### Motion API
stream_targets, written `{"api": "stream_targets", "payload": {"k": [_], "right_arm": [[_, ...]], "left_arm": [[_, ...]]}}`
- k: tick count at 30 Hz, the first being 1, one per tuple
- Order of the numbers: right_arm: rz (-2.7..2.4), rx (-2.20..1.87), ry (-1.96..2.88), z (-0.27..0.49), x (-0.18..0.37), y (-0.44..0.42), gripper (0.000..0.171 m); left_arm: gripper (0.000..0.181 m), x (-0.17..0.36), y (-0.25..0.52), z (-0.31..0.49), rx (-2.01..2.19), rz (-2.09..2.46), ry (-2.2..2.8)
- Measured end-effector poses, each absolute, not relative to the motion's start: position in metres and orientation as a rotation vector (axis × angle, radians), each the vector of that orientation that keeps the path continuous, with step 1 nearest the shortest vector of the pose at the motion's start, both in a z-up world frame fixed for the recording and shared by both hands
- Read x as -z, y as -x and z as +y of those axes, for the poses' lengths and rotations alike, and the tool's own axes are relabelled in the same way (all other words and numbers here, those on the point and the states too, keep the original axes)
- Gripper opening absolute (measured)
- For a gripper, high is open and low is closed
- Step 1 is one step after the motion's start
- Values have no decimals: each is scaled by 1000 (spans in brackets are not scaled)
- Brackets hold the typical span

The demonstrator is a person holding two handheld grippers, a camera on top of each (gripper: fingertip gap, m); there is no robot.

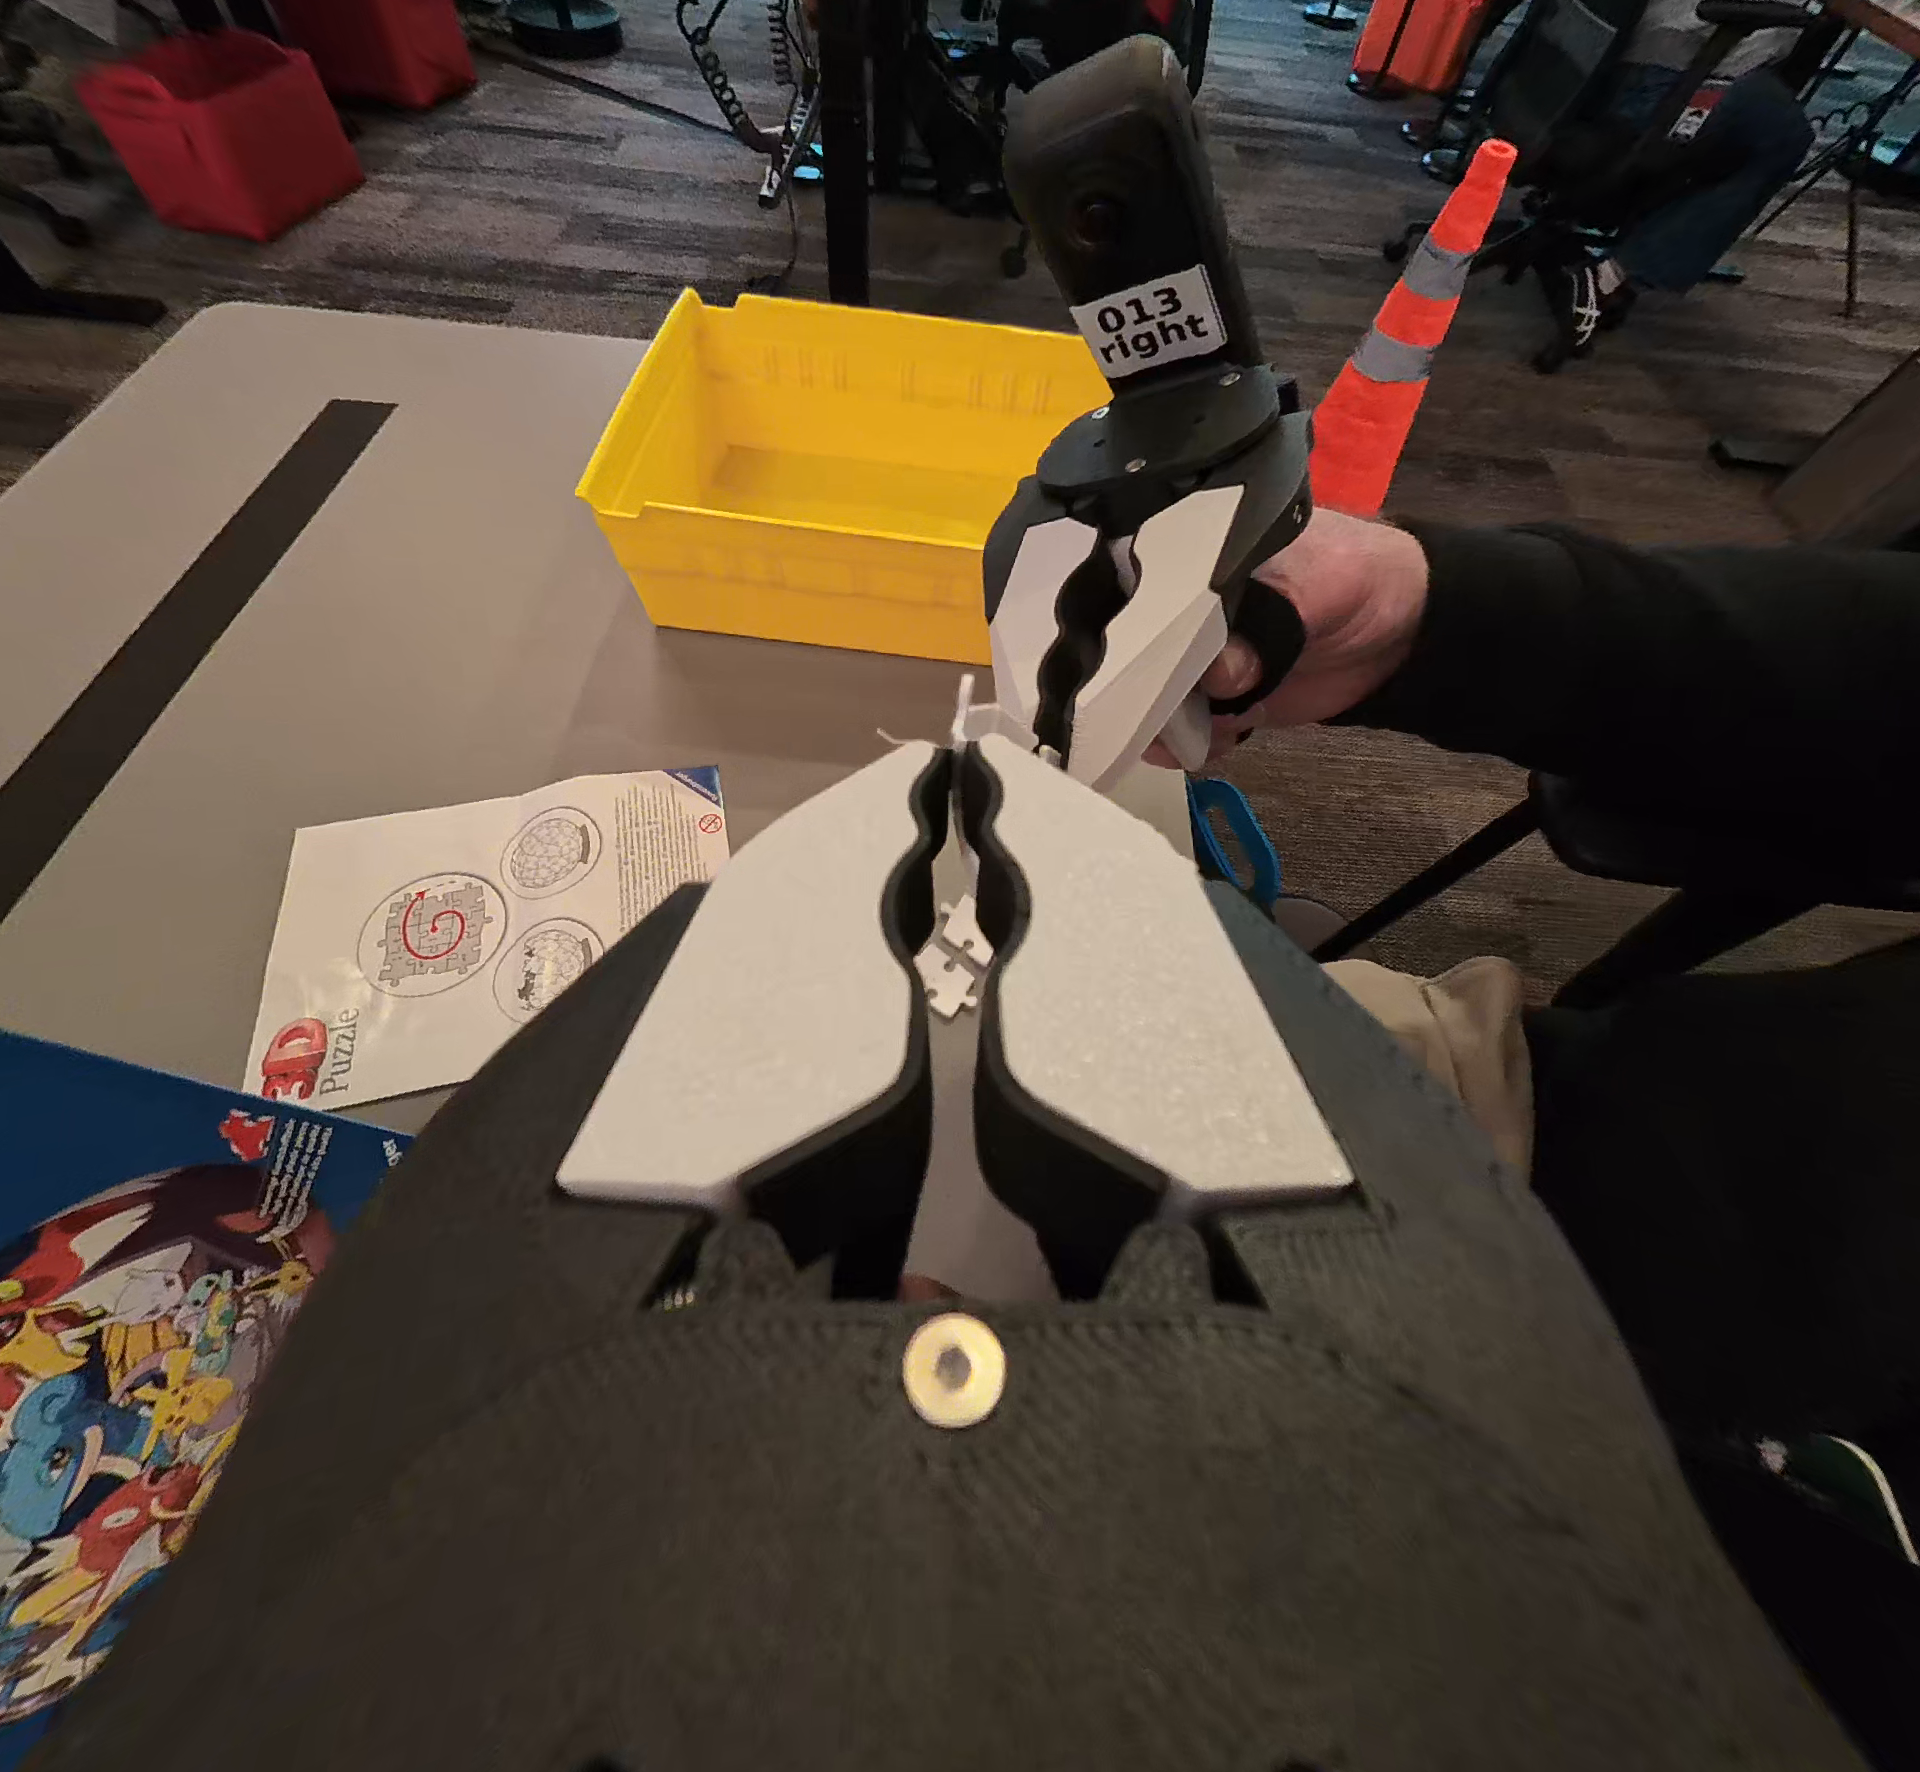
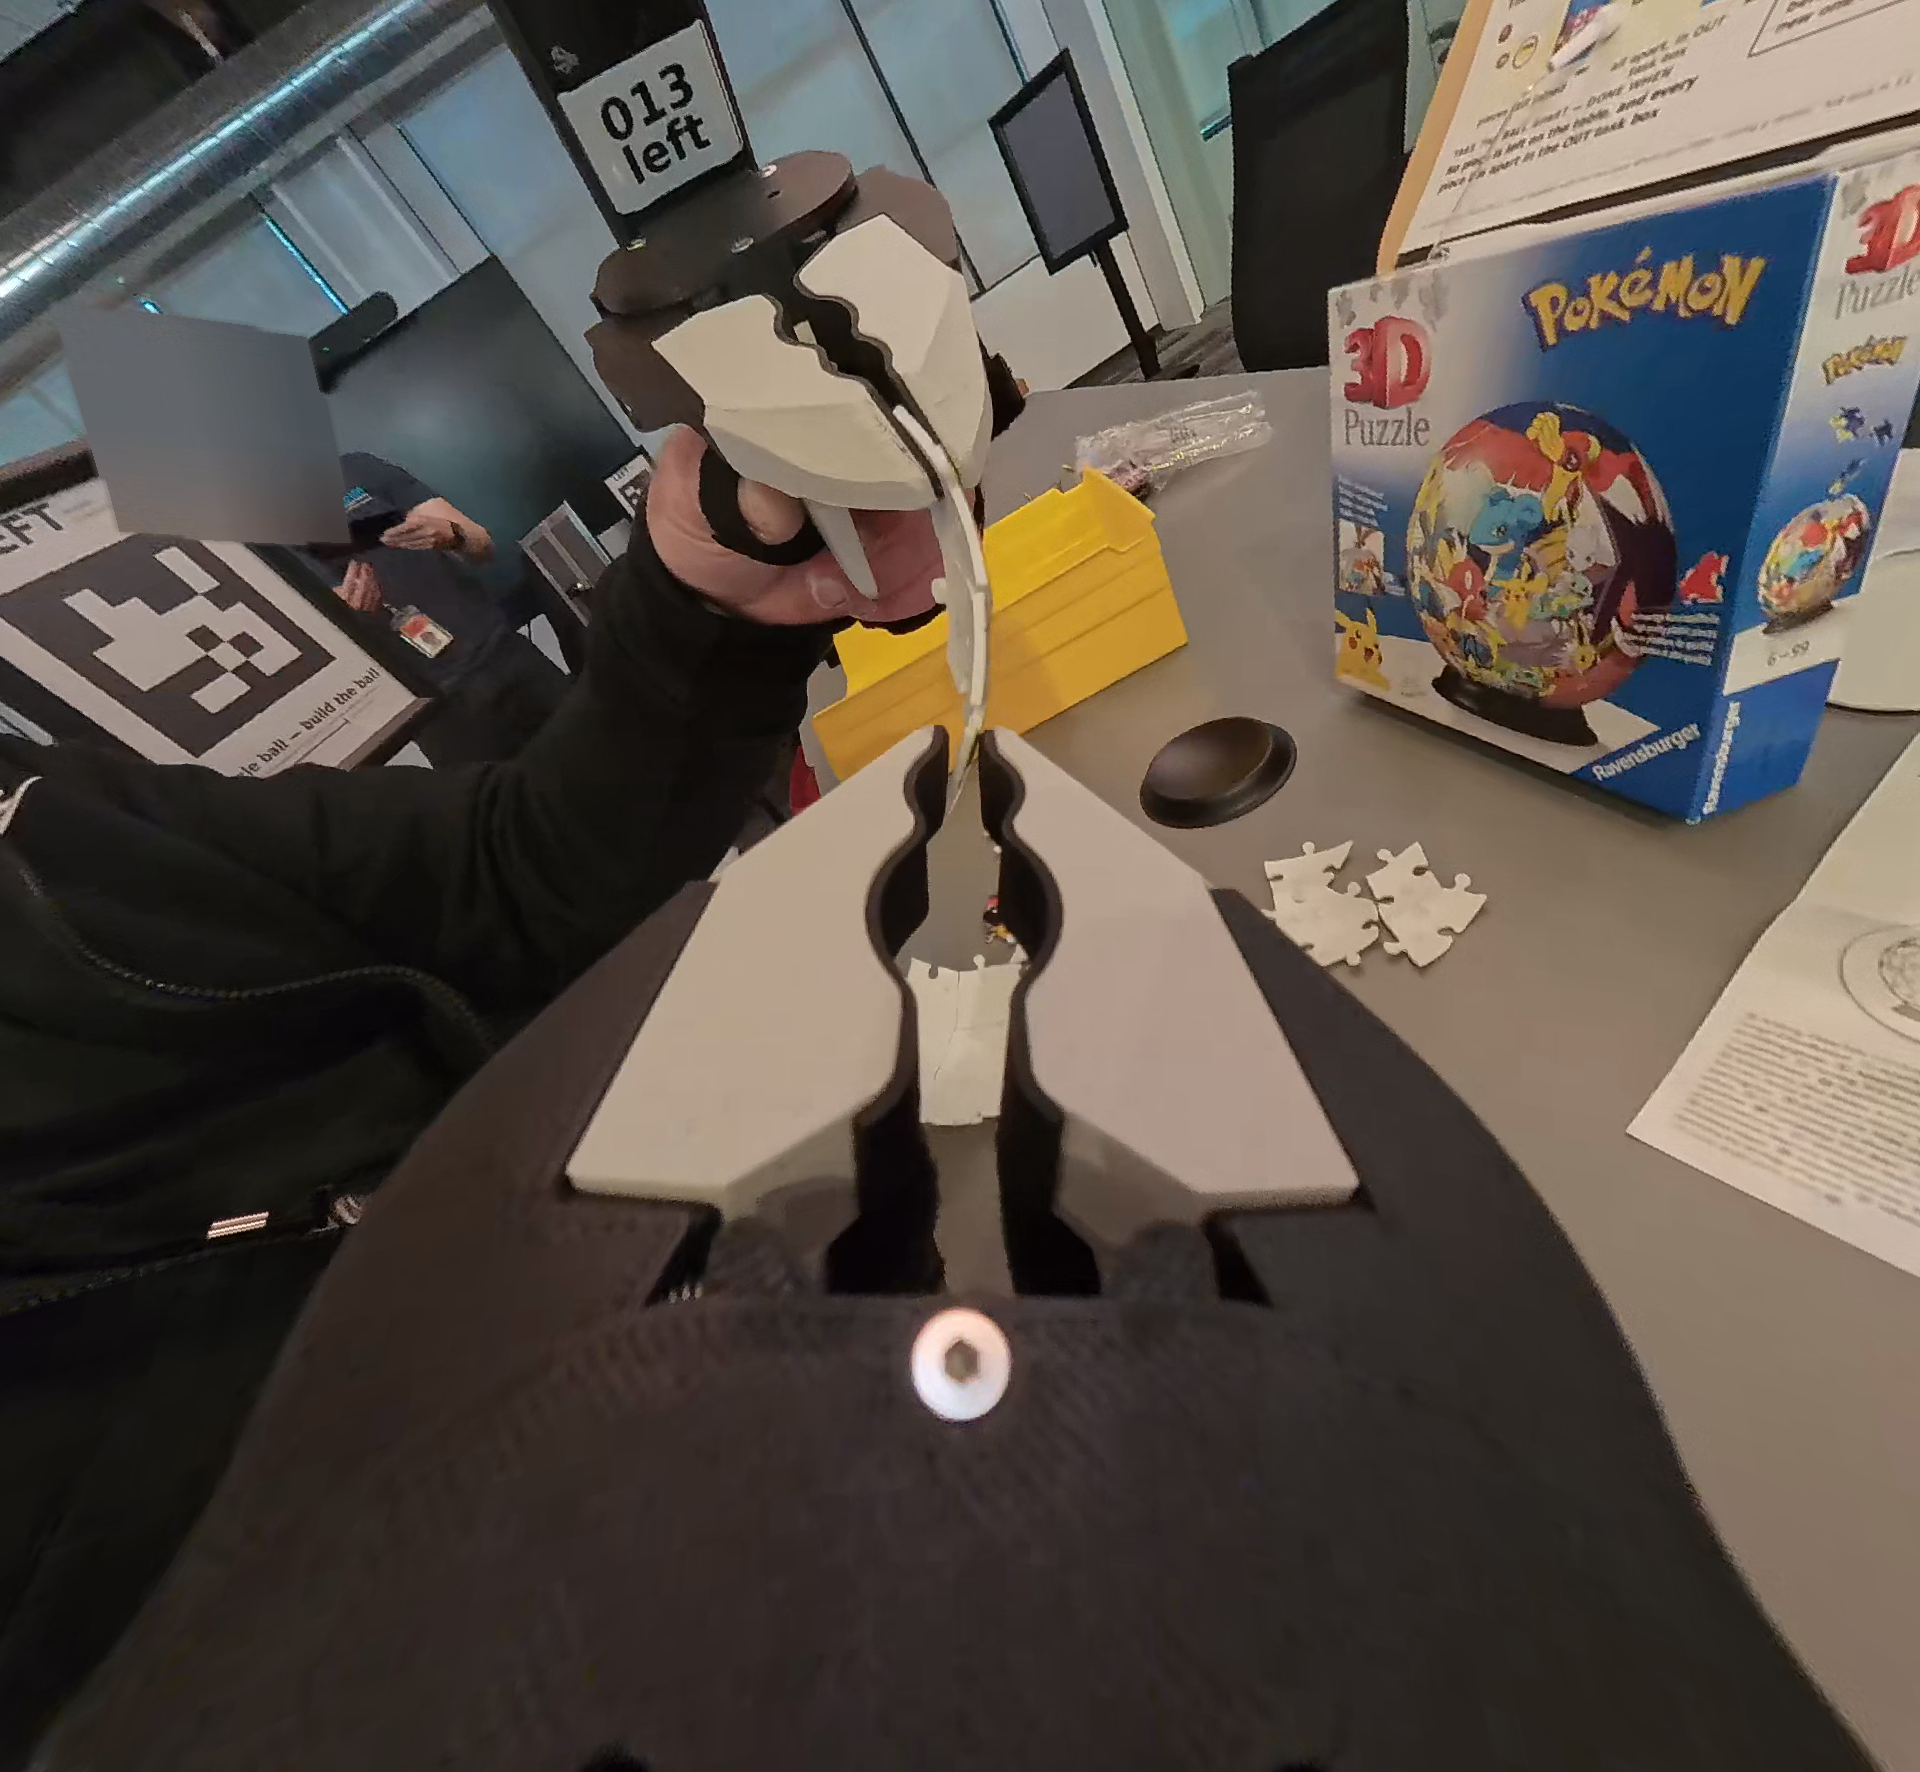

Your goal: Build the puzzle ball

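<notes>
White, curved and thin, the joined puzzle strip [image 2: 968, 600] runs between the two grippers, one end pinched at the fingertips of the left gripper [image 1: 958, 766], the other at the tips of the right gripper [image 2: 966, 756]; both jaws are clenched on it. Below the right jaws, loose white pieces [image 2: 1371, 901] with knobbed edges lie on the smooth grey table [image 2: 1455, 1151], right of the tips. Beyond them sits a glossy black round stand [image 2: 1218, 772] and a yellow plastic bin [image 1: 831, 475].

Beyond the table [image 1: 343, 600], an orange traffic cone [image 1: 1413, 340] stands right of the yellow bin [image 1: 821, 569]; red fabric bags [image 1: 223, 127] sit far left.
</notes>
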State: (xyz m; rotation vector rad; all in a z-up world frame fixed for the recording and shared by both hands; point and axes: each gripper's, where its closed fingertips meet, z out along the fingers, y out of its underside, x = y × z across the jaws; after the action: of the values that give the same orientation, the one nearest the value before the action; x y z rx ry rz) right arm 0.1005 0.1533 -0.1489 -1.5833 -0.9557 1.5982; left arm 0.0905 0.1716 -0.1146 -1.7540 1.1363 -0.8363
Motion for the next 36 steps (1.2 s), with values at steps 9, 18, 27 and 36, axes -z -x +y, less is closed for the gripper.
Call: {"api": "stream_targets", "payload": {"k": [9, 18, 27, 36], "right_arm": [[-976, -1554, 1500, 152, 131, -96, 1], [-979, -1539, 1478, 147, 114, -89, 0], [-1028, -1381, 1463, 145, 104, -83, 1], [-1054, -1147, 1470, 149, 99, -82, 1]], "left_arm": [[28, 96, -86, 159, 989, 1084, 1675], [26, 105, -87, 142, 1074, 1127, 1643], [3, 103, -84, 146, 1125, 1059, 1665], [2, 98, -84, 151, 1132, 988, 1698]]}}
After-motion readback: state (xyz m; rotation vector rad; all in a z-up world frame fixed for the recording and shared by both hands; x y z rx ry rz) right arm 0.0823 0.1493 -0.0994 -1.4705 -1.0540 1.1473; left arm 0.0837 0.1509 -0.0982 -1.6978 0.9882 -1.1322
